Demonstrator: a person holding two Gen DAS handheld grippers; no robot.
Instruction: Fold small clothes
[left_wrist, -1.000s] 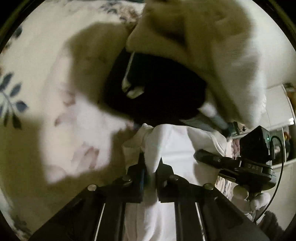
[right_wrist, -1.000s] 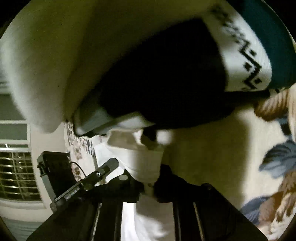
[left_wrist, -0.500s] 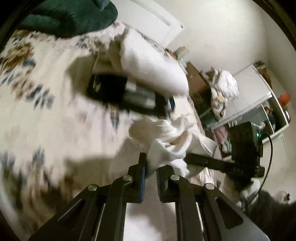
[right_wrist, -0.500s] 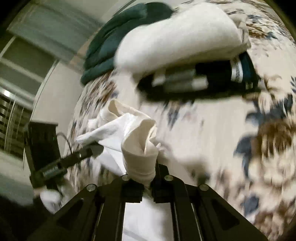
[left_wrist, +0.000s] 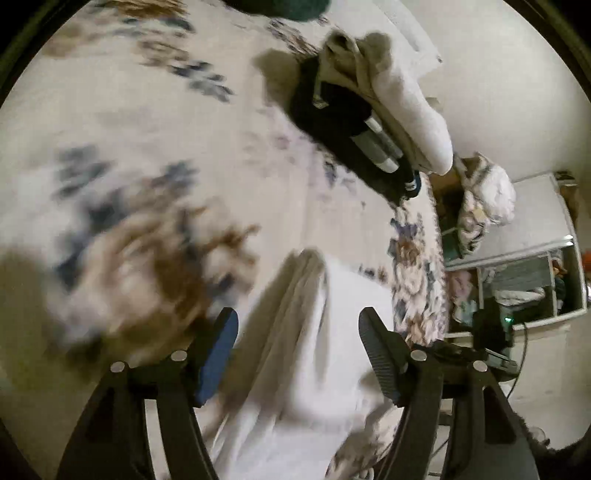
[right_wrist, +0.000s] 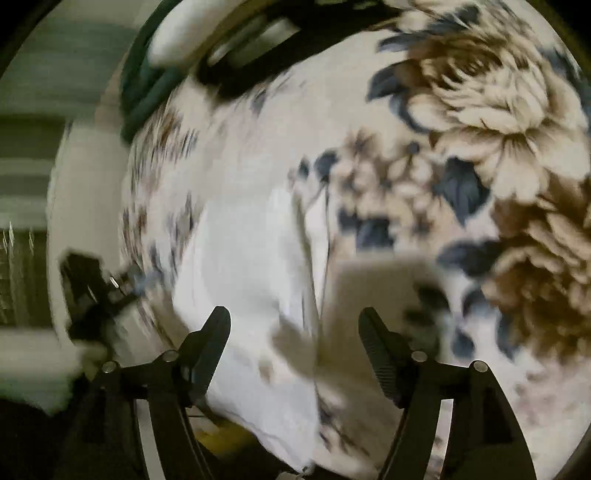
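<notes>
- The bed (left_wrist: 147, 110), covered with a flowered blanket, fills most of both views; everything lies on it.
- A stack of folded clothes (left_wrist: 369, 122) sits at the upper right of the left view, a cream piece on top of dark ones; in the right view it is a blurred band along the top edge (right_wrist: 240, 40).
- The white garment (left_wrist: 314, 350) lies on the blanket at the bottom centre of the left view, and at centre left of the right view (right_wrist: 243, 277), loosely laid with a raised crease.
- The left gripper (left_wrist: 298, 354) has its fingers spread wide over the garment, pinching nothing.
- The right gripper (right_wrist: 294, 350) is likewise spread and empty, with the garment's edge between and below its fingers.
- No box or basket shows; the stack alone gathers finished pieces.
- Risk, as I judge it: the loose cloth may slump or unfold, leaving a crooked fold. A hasty regrasp could pinch the blanket along with the garment. Both views are blurred, so exact edges are hard to tell.
</notes>
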